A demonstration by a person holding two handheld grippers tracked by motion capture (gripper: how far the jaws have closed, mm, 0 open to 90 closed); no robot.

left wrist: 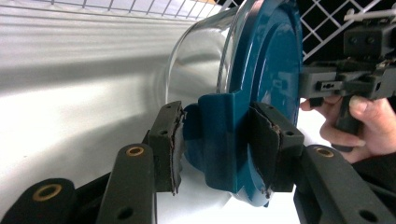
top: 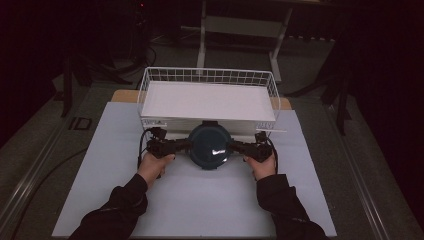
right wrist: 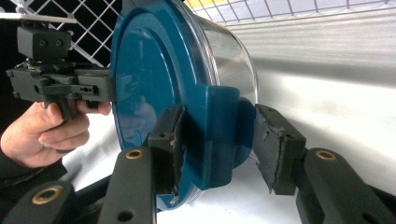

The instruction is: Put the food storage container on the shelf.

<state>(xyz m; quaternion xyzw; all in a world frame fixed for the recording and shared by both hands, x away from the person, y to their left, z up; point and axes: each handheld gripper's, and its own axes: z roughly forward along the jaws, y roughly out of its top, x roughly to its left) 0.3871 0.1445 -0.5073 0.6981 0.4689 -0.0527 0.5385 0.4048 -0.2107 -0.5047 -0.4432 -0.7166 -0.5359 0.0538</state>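
A round clear-walled container with a dark blue lid (top: 210, 145) sits between both grippers, just in front of the wire basket (top: 207, 70). Whether it rests on the white mat is unclear. My left gripper (top: 182, 145) comes in from the left. Its pads (left wrist: 219, 116) are shut on the lid's blue side clip (left wrist: 224, 140). My right gripper (top: 235, 146) comes in from the right, and its pads (right wrist: 219, 116) are shut on the opposite clip (right wrist: 215, 135). Each gripper view also shows the other hand and its gripper beyond the lid (left wrist: 355, 79) (right wrist: 51, 79).
The white wire basket holds a flat white box (top: 207, 100) and stands at the far side of the white mat (top: 200, 205). Beyond the table are a dark floor and a white table frame (top: 240, 25). Bare mat lies toward the person.
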